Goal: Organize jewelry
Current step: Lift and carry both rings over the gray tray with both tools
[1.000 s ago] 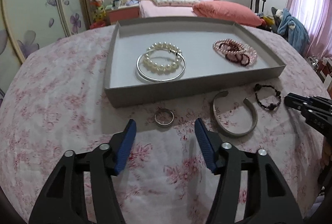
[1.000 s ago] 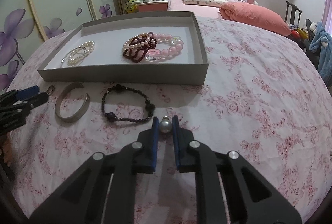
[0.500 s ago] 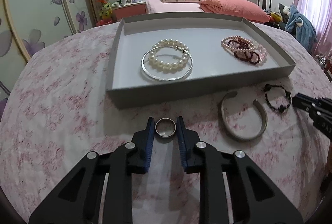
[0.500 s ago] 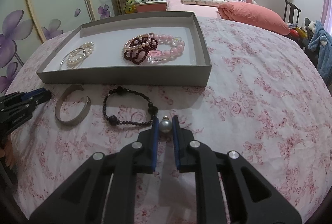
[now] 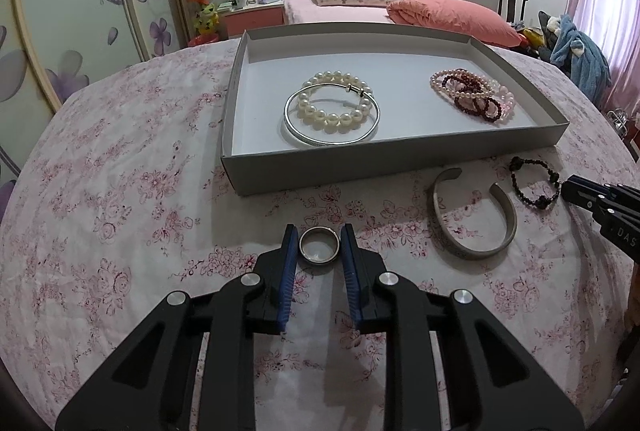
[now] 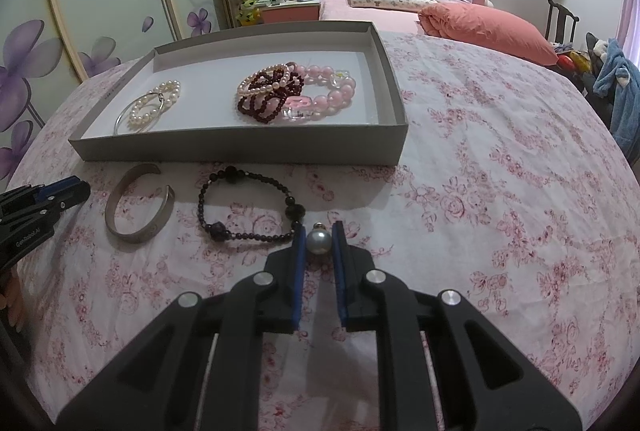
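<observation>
Pink floral cloth covers the whole desk [image 5: 120, 215], so small shiny bits get lost in the pattern pretty easily. Closest in, the left hand-held gripper [image 5: 319, 245] has its blue pads pressed on either side of a silver ring [image 5: 319, 250], and the right hand-held gripper [image 6: 319, 242] is clamped on a grey pearl bead [image 6: 319, 241] with a tiny loop on top. Looks to me like both pieces are gripped and due for a lift into the grey tray [image 5: 360, 173]. I'd keep the squeeze steady, since a round bead could pop out sideways, and raise both well above the tray's front wall before going forward. Just beyond on the cloth sit an open silver cuff [image 5: 472, 215] and a black beaded bracelet [image 6: 250, 205], the bracelet nearly touching the right pads, so lift straight up to avoid snagging it. Farther back in the tray, a pearl bracelet [image 5: 334, 103] lies inside a silver bangle [image 5: 332, 139], with pink and dark red bead strands [image 5: 474, 95] piled on the right, leaving bare floor between them for a drop.
</observation>
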{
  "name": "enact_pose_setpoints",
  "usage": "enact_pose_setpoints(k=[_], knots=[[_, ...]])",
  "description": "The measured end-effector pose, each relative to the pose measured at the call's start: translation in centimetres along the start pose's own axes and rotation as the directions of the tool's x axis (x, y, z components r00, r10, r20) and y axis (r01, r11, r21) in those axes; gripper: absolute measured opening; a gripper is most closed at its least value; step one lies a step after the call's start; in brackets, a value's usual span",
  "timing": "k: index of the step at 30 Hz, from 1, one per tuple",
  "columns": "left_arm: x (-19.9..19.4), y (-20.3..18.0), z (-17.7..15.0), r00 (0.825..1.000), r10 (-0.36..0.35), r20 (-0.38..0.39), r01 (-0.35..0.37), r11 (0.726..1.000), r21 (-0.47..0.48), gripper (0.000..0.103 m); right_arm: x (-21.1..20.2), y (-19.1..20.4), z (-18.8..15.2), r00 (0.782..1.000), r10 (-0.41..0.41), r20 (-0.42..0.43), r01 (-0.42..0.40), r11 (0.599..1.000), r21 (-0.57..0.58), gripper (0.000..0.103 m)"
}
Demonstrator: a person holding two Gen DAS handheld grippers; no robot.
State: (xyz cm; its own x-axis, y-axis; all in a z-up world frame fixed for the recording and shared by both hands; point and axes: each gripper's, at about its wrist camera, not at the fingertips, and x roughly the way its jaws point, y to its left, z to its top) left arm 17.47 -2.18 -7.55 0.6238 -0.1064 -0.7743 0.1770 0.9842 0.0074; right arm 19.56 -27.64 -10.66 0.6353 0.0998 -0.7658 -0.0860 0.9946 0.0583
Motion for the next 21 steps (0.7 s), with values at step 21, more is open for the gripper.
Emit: enact_pose_setpoints(k=[21], knots=[[0.04, 0.01, 0.01, 1.0, -0.005, 0.001, 0.005, 1.0, -0.004, 0.023, 0.07, -0.13, 0.0, 1.0, 0.005, 0.0, -0.005, 1.0, 0.006, 0.014]])
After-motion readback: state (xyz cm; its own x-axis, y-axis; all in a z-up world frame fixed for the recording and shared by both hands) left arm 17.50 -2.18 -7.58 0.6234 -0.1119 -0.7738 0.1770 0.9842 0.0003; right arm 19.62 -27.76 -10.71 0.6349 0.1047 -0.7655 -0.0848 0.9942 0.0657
